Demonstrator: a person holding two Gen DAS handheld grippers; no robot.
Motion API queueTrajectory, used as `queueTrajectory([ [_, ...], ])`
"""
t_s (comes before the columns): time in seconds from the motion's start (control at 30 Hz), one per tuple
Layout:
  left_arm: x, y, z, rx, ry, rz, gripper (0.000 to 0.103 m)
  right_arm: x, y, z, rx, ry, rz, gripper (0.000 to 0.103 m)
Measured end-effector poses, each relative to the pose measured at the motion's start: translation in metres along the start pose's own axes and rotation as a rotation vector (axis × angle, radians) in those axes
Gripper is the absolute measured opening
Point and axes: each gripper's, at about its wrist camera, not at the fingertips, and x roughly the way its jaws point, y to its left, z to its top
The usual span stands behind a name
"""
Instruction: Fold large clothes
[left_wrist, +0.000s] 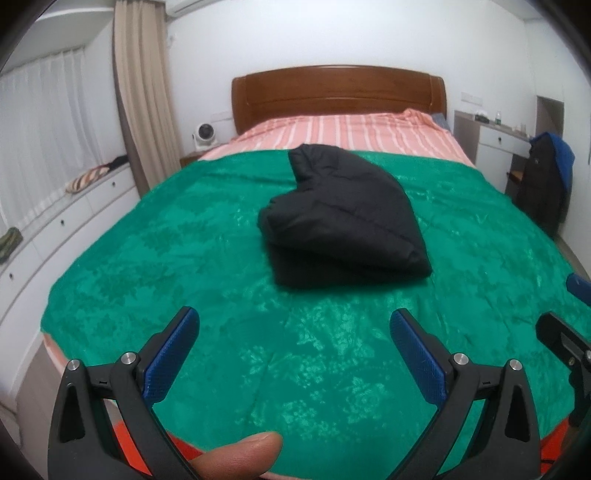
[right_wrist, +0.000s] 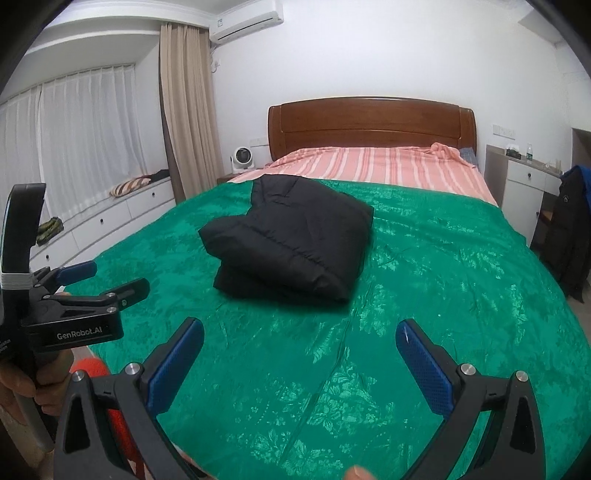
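Already the puffy black quilted jacket (left_wrist: 343, 218) sits as a folded bundle mid-bed on the shiny green patterned bedspread (left_wrist: 221, 350), at twelve o'clock from both claws. The left gripper (left_wrist: 293, 343) and right gripper (right_wrist: 299, 354) hang spread apart, empty. To finish well, I'd press the springy top layer flat and square its edges. Its long axis seems to run toward eleven o'clock, narrower end toward the wooden headboard (right_wrist: 369, 122).

1. "GenRobot.AI" in white letters on the black body of the left gripper (right_wrist: 88, 277), seen from the right wrist camera.
2. More white print at that body's left edge, cut off and unreadable.
3. Label on the air conditioner (right_wrist: 245, 22), too small to read.
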Motion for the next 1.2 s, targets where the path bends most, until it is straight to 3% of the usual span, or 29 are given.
queueTrajectory([
  [0.13, -0.001, -0.003, -0.003, 0.012, 0.009, -0.008, 0.103, -0.007, 0.006, -0.002, -0.001, -0.010, 0.016, 0.103],
  [0.37, -0.004, 0.003, -0.023, 0.019, 0.023, -0.021, 0.103, -0.025, 0.012, -0.017, 0.034, -0.085, -0.037, 0.103],
  [0.63, -0.009, -0.004, -0.045, 0.056, 0.031, -0.050, 0.103, -0.022, 0.017, -0.041, 0.035, -0.026, -0.013, 0.103],
  [0.83, -0.012, -0.006, -0.040, 0.057, 0.022, -0.067, 0.103, -0.027, 0.013, -0.039, 0.053, -0.035, -0.017, 0.103],
  [1.07, -0.015, -0.009, -0.031, 0.086, 0.006, -0.060, 0.103, -0.020, 0.020, -0.038, 0.026, 0.042, -0.030, 0.103],
  [1.2, -0.020, -0.012, -0.029, 0.108, -0.030, -0.026, 0.103, -0.031, 0.024, -0.037, -0.001, -0.020, -0.092, 0.103],
])
